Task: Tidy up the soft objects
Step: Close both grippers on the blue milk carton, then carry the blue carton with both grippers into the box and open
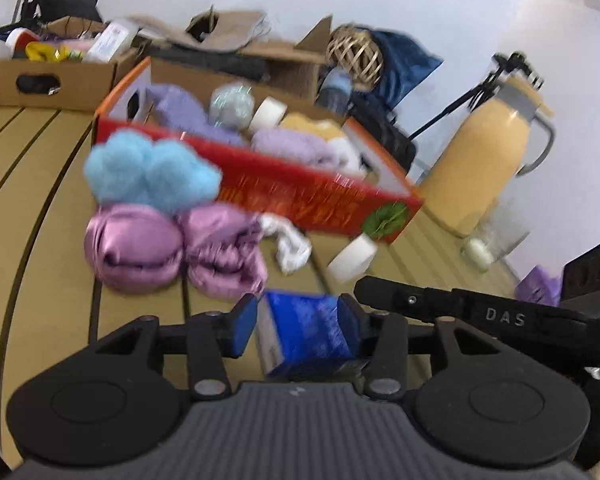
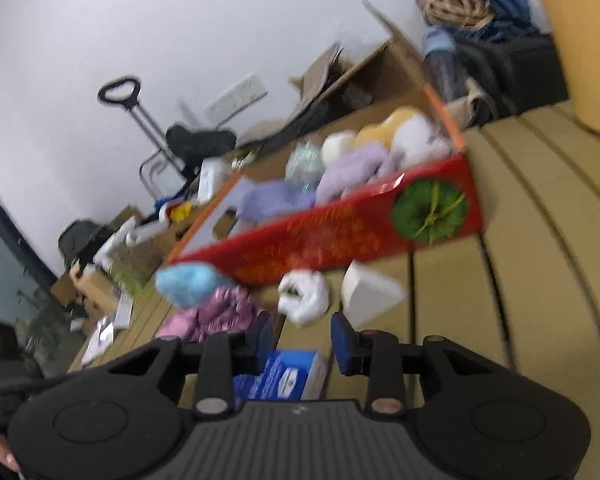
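Note:
A red cardboard box point(image 1: 300, 194) point(image 2: 340, 232) stands on the tan table and holds lilac, yellow and white soft items. In front of it lie a blue fluffy ball point(image 1: 152, 172) point(image 2: 188, 282), a shiny pink cloth bundle point(image 1: 172, 250) point(image 2: 220, 316), a crumpled white cloth point(image 1: 290, 244) point(image 2: 304, 296) and a white tape roll point(image 1: 352, 258) point(image 2: 370, 292). My left gripper point(image 1: 298, 324) is shut on a blue tissue pack point(image 1: 304, 332). My right gripper point(image 2: 300, 340) is open and empty above the table; the blue tissue pack point(image 2: 284, 374) shows below it.
Open brown cardboard boxes point(image 1: 48, 76) with clutter stand behind the red box. A yellow jug point(image 1: 484, 152) and a clear glass point(image 1: 492, 240) stand to the right. A wicker ball point(image 1: 354, 54) and blue fabric lie at the back. The right gripper's arm point(image 1: 500, 316) crosses the left view.

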Available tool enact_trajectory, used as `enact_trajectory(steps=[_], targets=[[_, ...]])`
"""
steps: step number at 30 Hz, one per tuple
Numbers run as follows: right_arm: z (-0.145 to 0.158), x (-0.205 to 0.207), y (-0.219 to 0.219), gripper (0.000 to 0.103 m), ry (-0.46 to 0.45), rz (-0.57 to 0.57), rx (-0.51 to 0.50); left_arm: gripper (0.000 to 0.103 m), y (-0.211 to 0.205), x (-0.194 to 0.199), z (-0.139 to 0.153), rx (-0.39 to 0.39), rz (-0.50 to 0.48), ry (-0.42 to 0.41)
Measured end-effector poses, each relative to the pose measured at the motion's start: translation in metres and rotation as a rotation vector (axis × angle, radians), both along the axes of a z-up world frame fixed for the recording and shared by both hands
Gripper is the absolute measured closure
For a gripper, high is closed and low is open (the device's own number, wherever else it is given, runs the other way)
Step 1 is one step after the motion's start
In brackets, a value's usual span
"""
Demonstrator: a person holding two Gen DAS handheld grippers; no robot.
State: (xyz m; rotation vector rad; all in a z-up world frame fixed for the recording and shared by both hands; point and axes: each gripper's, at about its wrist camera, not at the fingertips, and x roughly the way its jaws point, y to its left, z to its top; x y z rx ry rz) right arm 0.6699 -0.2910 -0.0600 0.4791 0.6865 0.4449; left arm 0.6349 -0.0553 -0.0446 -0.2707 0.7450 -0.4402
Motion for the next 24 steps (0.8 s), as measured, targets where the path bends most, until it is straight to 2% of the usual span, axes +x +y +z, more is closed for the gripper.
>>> enact_trajectory(steps=[2, 5, 10, 18, 20, 23, 24], targets=[[-0.007, -0.003, 0.006, 0.071, 0.017, 0.02, -0.005, 0.058, 0.001, 0.0, -0.007, 0.004, -0.002, 0.018], [-0.013, -0.002, 0.014, 0.071, 0.033, 0.034, -0.012, 0.064, 0.007, 0.005, -0.017, -0.05, -0.005, 0.071], [-0.015, -0.004, 0.014, 0.071, 0.049, 0.025, -0.012, 0.071, 0.008, 0.004, -0.018, -0.054, 0.0, 0.061], [-0.02, -0.004, 0.014, 0.072, 0.056, 0.012, -0.001, 0.073, 0.007, 0.002, -0.018, -0.06, 0.015, 0.047], [-0.012, -0.011, 0.017, 0.074, 0.056, -0.005, -0.02, 0.074, 0.006, -0.009, -0.004, -0.055, 0.006, -0.018], [0.014, -0.03, 0.018, 0.076, -0.046, -0.043, -0.019, 0.074, 0.009, -0.021, 0.023, -0.085, -0.003, -0.133], [0.024, -0.033, 0.017, 0.076, -0.082, -0.055, -0.012, 0.074, 0.011, -0.019, 0.032, -0.093, 0.002, -0.147]])
